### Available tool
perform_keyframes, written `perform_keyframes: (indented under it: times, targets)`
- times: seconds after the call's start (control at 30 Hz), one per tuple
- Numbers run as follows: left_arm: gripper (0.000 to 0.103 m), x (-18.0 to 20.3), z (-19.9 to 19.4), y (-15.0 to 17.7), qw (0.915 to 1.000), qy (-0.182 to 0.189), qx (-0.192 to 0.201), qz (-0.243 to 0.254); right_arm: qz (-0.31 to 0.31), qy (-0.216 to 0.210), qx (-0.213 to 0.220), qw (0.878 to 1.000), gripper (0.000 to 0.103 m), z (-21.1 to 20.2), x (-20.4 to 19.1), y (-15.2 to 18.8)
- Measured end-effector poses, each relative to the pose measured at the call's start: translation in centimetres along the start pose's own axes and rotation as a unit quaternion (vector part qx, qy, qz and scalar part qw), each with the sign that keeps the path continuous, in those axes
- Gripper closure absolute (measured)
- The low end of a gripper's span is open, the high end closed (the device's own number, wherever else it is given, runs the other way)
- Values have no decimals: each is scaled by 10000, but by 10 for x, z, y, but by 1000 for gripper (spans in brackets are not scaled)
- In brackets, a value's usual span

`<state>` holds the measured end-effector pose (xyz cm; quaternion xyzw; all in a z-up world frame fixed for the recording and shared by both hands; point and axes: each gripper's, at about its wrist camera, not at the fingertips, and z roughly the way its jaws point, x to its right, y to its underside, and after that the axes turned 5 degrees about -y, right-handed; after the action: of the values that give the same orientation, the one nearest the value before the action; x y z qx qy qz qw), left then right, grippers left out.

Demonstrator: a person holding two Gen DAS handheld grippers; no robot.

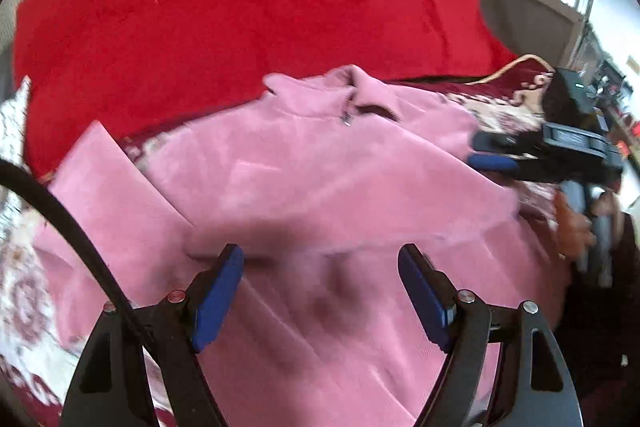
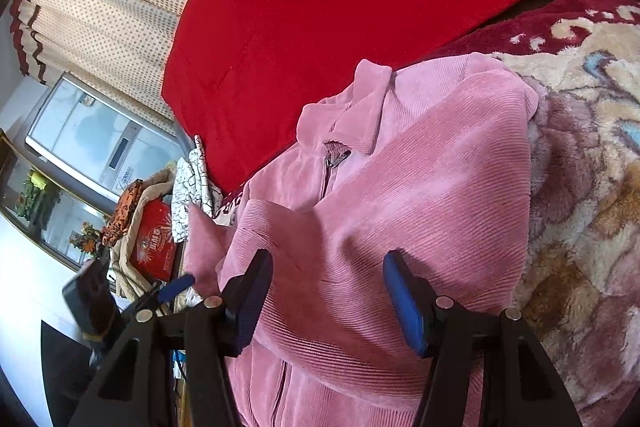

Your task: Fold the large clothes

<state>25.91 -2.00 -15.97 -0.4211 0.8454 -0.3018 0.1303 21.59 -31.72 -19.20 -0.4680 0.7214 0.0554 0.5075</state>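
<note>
A pink jacket [image 2: 420,187] lies on a fluffy patterned blanket [image 2: 592,187] on a bed. The jacket is made of soft ribbed cloth. Its collar [image 2: 360,107] points toward a big red quilt [image 2: 320,7] that sits just behind it. A small metal zipper pull [image 2: 338,159] hangs just under the collar. 1 sleeve [image 2: 400,211] is folded across the chest. In the left wrist view, the other sleeve [image 1: 116,187] sticks out flat to the side, partly on the blanket [image 1: 24,291].

The left gripper [image 1: 320,291] hangs over the lower part of the jacket [image 1: 320,179]. Its 2 blue fingers [image 1: 218,299] are spread wide apart, and nothing is between them. This view is a bit blurry.

The right gripper [image 2: 328,299] is over the middle of the jacket, close to the folded sleeve. Its 2 blue fingers [image 2: 404,303] are also spread wide, with only pink cloth showing below them. They hold nothing.

In the left wrist view, the right gripper [image 1: 492,151] shows at the far edge of the jacket, with the person's hand [image 1: 572,227] behind it.

Past the red quilt there is a dotted curtain [image 2: 112,11]. A red box [image 2: 154,243] sits beside the bed.
</note>
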Motion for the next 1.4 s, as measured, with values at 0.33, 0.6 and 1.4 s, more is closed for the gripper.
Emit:
perform_keyframes:
  times: [0.33, 0.6, 1.4]
  targets:
    - [23, 13, 24, -6, 9758, -1578, 79, 1514, 3, 19, -21, 10000, 41, 4, 1, -1]
    - [53, 8, 69, -4, 9653, -1531, -601, 2028, 67, -10, -39, 10000, 42, 4, 3, -1]
    - [18, -43, -77, -66, 9832, -1778, 213, 350, -365, 288, 179, 9988, 41, 3, -13, -1]
